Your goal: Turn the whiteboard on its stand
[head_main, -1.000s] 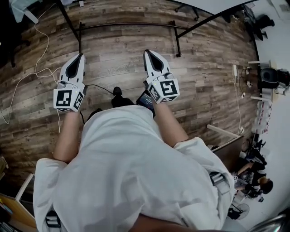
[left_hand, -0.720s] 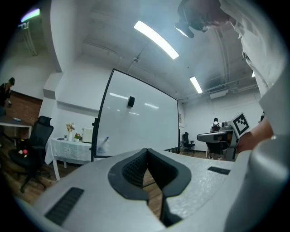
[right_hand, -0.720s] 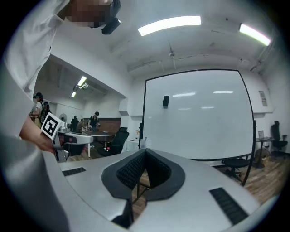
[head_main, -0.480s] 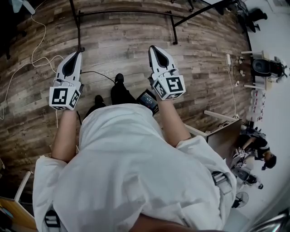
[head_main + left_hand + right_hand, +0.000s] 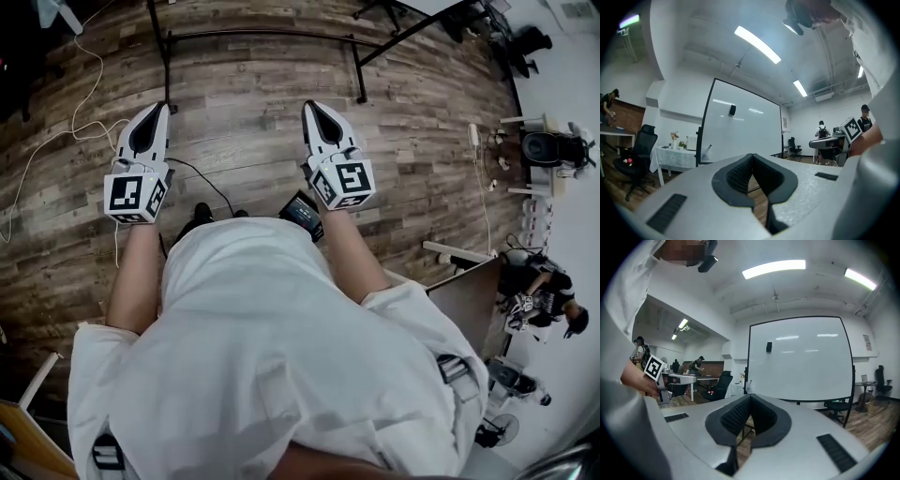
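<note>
Whiteboard fills the middle of both gripper views, upright in its black frame and well apart from the person, who stands on the wood floor facing it. In the head view only the stand shows, as a dark bar and legs along the top of the frame. The left gripper and the right gripper sit at centre left and centre right, pointed toward the board, and neither carries anything: the left one's fingers are pressed fully together with only floor beyond them, and the right one's fingers are likewise closed on nothing. The step in hand appears to be the approach. To do it well, the person would likely close the gap squarely, then set the grippers against the frame's edges, not the white face, where closed tips could slip or mark it. How the panel pivots cannot be told from here, so a slow, even push seems wise, keeping the stand from dragging or tipping. The black cable on the floor near the feet is worth stepping over.
</note>
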Motion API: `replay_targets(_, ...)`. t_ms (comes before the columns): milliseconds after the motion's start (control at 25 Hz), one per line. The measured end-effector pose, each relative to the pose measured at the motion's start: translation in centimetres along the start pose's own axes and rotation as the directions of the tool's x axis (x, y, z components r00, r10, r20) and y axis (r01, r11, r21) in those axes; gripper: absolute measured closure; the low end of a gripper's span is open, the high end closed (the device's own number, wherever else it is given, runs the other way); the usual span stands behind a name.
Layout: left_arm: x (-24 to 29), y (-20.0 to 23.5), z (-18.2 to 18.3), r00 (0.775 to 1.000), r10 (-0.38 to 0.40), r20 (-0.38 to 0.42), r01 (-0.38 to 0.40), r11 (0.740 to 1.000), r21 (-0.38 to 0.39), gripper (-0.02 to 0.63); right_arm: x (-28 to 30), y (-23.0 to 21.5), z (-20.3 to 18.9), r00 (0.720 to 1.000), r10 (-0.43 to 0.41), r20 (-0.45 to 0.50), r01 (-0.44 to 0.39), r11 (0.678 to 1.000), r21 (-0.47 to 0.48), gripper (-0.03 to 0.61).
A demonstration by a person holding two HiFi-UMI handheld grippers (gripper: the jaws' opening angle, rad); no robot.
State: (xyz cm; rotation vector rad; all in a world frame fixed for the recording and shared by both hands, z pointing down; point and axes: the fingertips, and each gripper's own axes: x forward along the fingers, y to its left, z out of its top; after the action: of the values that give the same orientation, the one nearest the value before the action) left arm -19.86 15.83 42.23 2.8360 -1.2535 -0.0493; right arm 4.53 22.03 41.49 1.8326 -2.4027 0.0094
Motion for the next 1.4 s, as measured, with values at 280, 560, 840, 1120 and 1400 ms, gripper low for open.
replay_targets(280, 1.1, -5.7, -0.5, 1.000, -0.010, -0.007, 0.009, 1.000, -0.014, 0.607, -3.8, -1.6, -0.1, 0.997, 0.075, 0.032, -0.074, 0.997, -0.019, 0.581)
replay_targets(560, 2.2, -9.1, -2.4, 0.998, -0.047, -0.052, 0.046, 0.998, -0.031, 0.607, -5.0, -2.7, -2.1, 0.995, 0.093, 0.034, -0.094, 0.995, 0.024, 0.581)
replay_targets(840, 2.3, -11.1, -2.3, 0.996, -0.065, -0.066, 0.064, 0.998, -0.020, 0.607, -6.0, -3.8, -2.6, 0.998, 0.060, 0.030, -0.061, 0.997, 0.043, 0.581)
replay_targets(1120, 2.2, -10.5, -2.6, 0.996, -0.055, -0.071, 0.053, 0.998, -0.024, 0.607, -5.5, -3.8, -3.1, 0.997, 0.068, 0.028, -0.070, 0.996, 0.059, 0.581)
replay_targets(1400, 1.9, -10.5, -2.5, 0.996, -0.054, -0.068, 0.052, 0.998, -0.023, 0.607, -4.8, -3.5, -2.8, 0.996, 0.084, 0.040, -0.086, 0.994, 0.065, 0.581)
